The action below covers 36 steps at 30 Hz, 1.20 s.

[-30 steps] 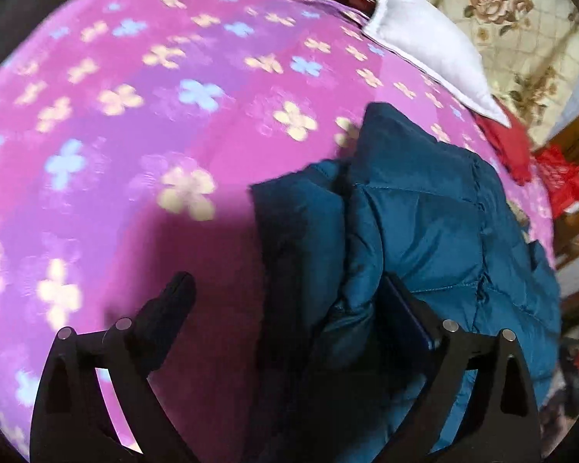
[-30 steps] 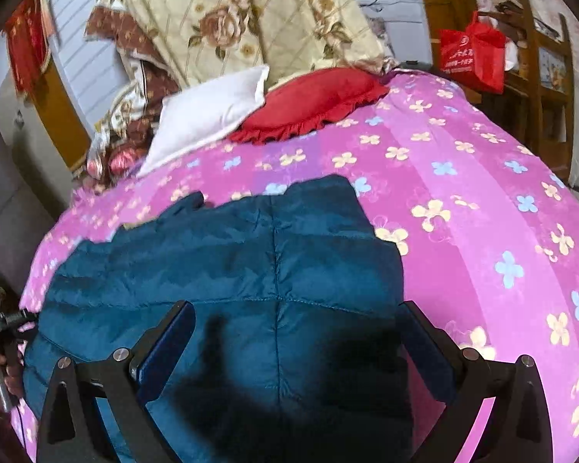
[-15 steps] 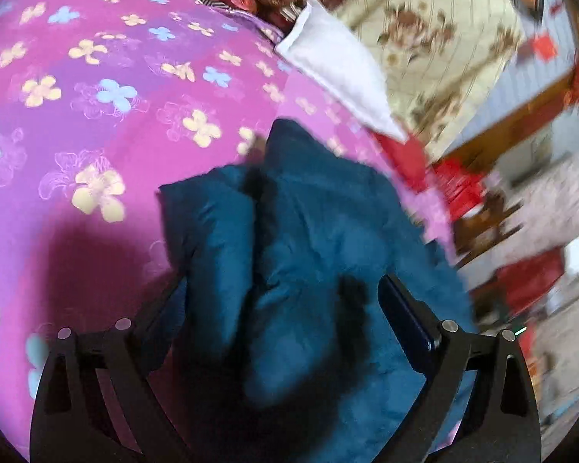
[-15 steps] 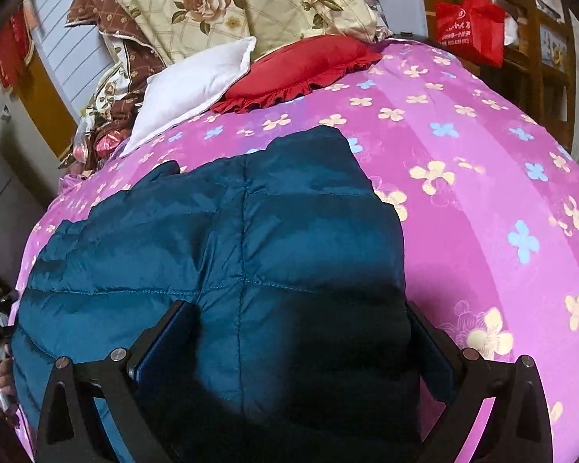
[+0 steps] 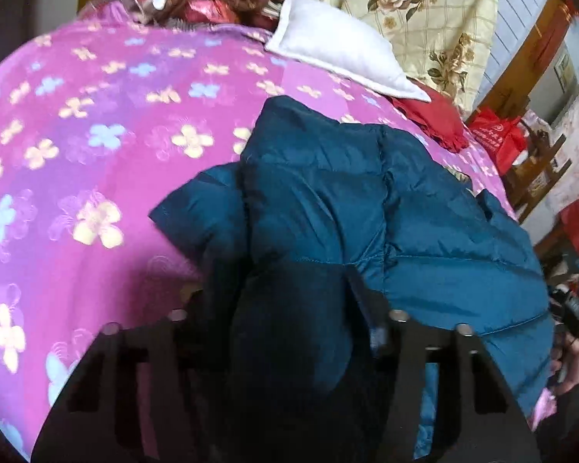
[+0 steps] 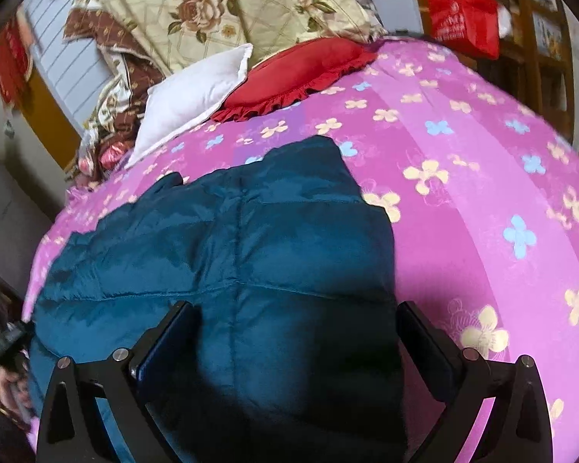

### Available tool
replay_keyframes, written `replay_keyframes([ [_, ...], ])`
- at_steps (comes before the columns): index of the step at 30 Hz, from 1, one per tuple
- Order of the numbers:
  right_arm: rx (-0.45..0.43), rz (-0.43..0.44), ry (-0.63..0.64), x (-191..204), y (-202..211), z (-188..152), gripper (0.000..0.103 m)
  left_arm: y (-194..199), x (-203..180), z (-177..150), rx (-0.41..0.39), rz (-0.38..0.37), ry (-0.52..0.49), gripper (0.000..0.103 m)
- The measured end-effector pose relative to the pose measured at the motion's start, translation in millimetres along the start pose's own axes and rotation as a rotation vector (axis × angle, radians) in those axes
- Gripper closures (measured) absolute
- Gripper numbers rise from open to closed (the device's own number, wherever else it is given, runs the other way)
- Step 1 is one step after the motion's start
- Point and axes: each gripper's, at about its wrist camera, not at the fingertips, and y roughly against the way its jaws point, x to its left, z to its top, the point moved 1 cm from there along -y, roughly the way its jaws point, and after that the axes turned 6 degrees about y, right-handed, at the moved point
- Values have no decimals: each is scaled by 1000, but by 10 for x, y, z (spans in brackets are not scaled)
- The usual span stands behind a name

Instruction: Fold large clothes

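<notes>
White pillow (image 6: 197, 94) beyond jacket (image 6: 258, 254)

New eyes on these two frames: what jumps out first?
The teal puffer jacket sprawled across the near side of the bright pink flowered bedspread. In the left wrist view the left tongs have a bunched fold of it between the fingers; the right tongs hang open over its flat panel. At the bed's far end, a white pillow overlaps a red frilled cushion.

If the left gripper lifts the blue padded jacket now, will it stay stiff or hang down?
The blue padded jacket will probably sag: it already bunches in soft folds between the left gripper fingers. Its puffy quilted panels suggest it is light for its size. The shiny fabric may slip on the pink bedspread.
</notes>
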Motion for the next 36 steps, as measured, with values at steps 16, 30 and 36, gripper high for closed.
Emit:
replay_keyframes([
  [16,17,323,53,-391,-291,82,0,-66,-37,-112,-54,160,-16,35],
  [30,9,309,278,83,-206,142,68,31,-156,-70,-63,173,-14,73],
  [36,-98,113,465,554,304,191,83,365,-397,-67,-120,268,-15,88],
])
